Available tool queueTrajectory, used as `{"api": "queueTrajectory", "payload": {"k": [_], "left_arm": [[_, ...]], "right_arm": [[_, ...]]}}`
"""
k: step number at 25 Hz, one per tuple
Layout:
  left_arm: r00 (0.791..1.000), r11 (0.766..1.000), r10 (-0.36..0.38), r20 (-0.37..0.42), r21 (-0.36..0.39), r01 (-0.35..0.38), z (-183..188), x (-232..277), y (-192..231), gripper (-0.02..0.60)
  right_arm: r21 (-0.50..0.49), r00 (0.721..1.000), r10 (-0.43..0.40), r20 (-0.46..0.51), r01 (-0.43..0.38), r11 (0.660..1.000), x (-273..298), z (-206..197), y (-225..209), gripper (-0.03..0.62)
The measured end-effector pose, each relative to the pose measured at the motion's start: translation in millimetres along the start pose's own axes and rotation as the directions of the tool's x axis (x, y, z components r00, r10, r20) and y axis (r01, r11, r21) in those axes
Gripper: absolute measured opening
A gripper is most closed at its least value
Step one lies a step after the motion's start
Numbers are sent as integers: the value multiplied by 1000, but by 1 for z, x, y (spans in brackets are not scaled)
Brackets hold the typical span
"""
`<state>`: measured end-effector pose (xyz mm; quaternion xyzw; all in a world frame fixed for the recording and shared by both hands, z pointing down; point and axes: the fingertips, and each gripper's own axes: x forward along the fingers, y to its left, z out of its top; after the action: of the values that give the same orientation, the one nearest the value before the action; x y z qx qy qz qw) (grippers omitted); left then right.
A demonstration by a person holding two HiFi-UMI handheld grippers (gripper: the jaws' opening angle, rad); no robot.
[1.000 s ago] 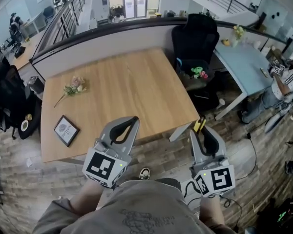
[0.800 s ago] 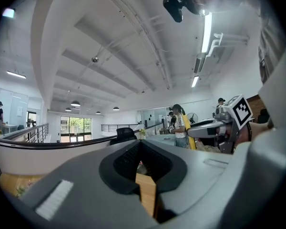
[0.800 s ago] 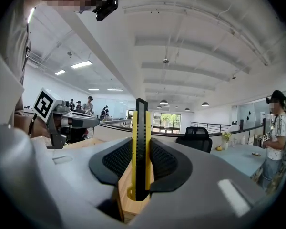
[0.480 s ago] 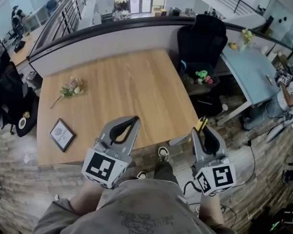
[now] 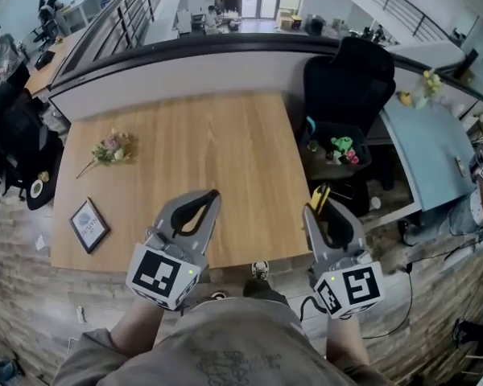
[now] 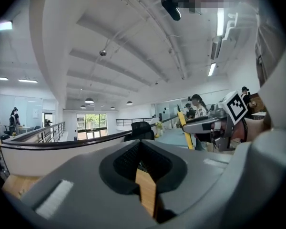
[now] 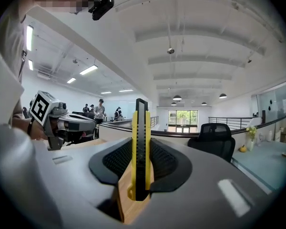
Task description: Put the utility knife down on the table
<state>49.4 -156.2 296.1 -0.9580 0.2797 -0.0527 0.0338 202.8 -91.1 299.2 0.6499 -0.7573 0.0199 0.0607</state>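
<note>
You are holding a utility knife (image 7: 141, 128) of smooth yellow and black plastic in the right gripper's (image 7: 141, 157) matt grey plastic jaws, lined with ribbed black pads (image 7: 116, 160); the surface (image 5: 201, 151) is showing matt, pale wood grain.

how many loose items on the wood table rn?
2: flowers at the far left, a framed picture at the near-left edge. The knife is in the right gripper, not on the table. The left gripper may hide something.

No legible text or numbers.
</note>
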Motion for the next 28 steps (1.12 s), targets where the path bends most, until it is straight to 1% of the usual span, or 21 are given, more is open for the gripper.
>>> {"api": "queueTrajectory", "payload": {"k": [2, 5, 7, 11, 14, 17, 21, 26, 28], "left_arm": [[999, 999, 32, -34, -16, -33, 4, 15, -2, 0], [992, 994, 102, -70, -25, -104, 9, 32, -2, 0], [986, 988, 151, -73, -16, -153, 10, 41, 0, 0], [971, 972, 234, -53, 16, -234, 10, 51, 10, 0], [953, 956, 293, -75, 13, -293, 7, 54, 15, 0], [944, 948, 317, -94, 14, -317, 4, 55, 17, 0], [934, 939, 343, -102, 18, -343, -1, 57, 26, 0], [936, 943, 333, -110, 18, -333, -3, 61, 33, 0], [937, 943, 331, -110, 14, -332, -3, 63, 37, 0]], "right_arm": [[2, 999, 40, -6, -40, 999, 15, -1, -19, 123], [8, 994, 104, -11, -104, 995, 34, -2, -45, 123], [5, 989, 146, -13, -146, 989, 44, -3, -59, 123], [2, 976, 215, -11, -215, 977, 68, -7, -76, 123], [4, 965, 263, -4, -263, 965, 80, -7, -82, 123], [13, 956, 293, -1, -293, 956, 87, -8, -85, 123], [21, 953, 302, -14, -302, 953, 97, -17, -88, 123], [11, 958, 283, -40, -283, 959, 104, -25, -90, 123], [8, 956, 289, -49, -289, 957, 107, -26, -90, 123]]}}
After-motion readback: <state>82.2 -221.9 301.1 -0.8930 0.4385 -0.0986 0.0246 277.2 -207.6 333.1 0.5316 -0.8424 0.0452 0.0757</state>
